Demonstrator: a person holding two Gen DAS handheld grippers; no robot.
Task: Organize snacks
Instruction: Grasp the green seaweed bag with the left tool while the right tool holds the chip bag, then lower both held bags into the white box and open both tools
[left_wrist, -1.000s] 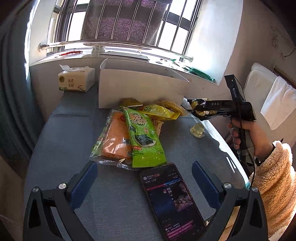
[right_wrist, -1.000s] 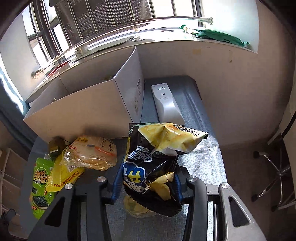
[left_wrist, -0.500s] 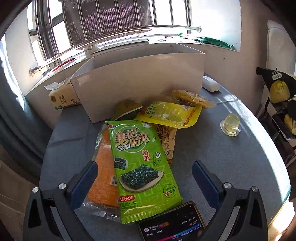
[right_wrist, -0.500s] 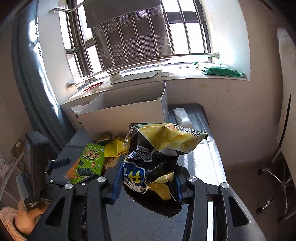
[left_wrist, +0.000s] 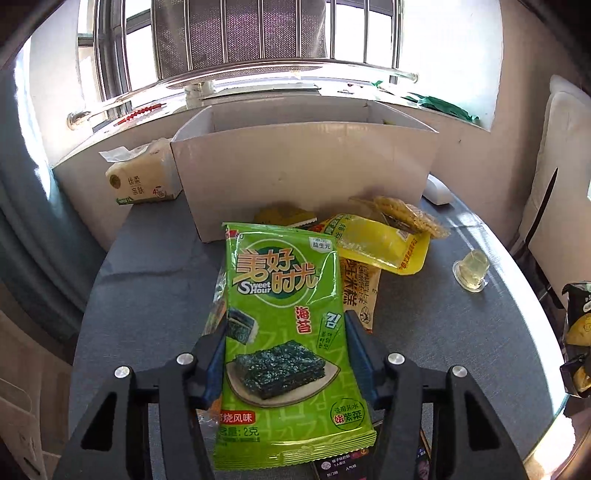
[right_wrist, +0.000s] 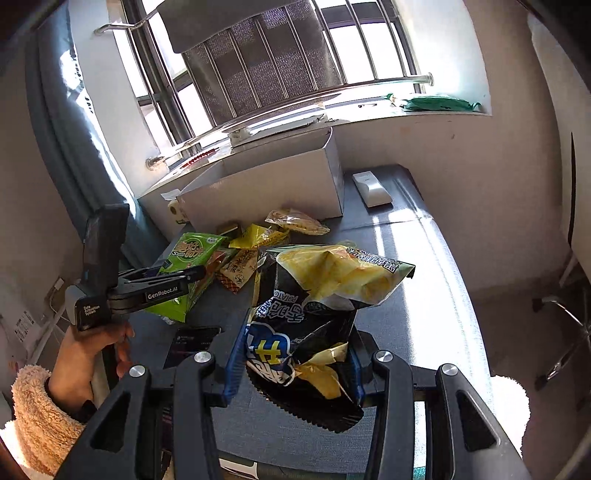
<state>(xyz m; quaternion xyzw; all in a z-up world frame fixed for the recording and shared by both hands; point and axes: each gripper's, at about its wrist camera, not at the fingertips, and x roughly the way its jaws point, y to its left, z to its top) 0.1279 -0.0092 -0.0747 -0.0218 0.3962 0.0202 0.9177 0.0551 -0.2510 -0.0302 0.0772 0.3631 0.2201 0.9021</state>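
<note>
Green seaweed pack (left_wrist: 284, 332) is clamped in the left tool (left_wrist: 286, 354), chips (right_wrist: 314, 314) in the right tool (right_wrist: 295, 363); four snacks lie before the box (left_wrist: 306, 170), none visibly inside.

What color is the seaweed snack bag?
The seaweed snack bag is bright green, clearest in the left wrist view.

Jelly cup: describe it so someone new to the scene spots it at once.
Start at the white box at the back of the grey table, then go past the snack pile in front of it towards the table's right edge. The jelly cup stands there alone. It is the only small clear tub, pale yellow inside, while everything else is a flat printed packet.
</note>
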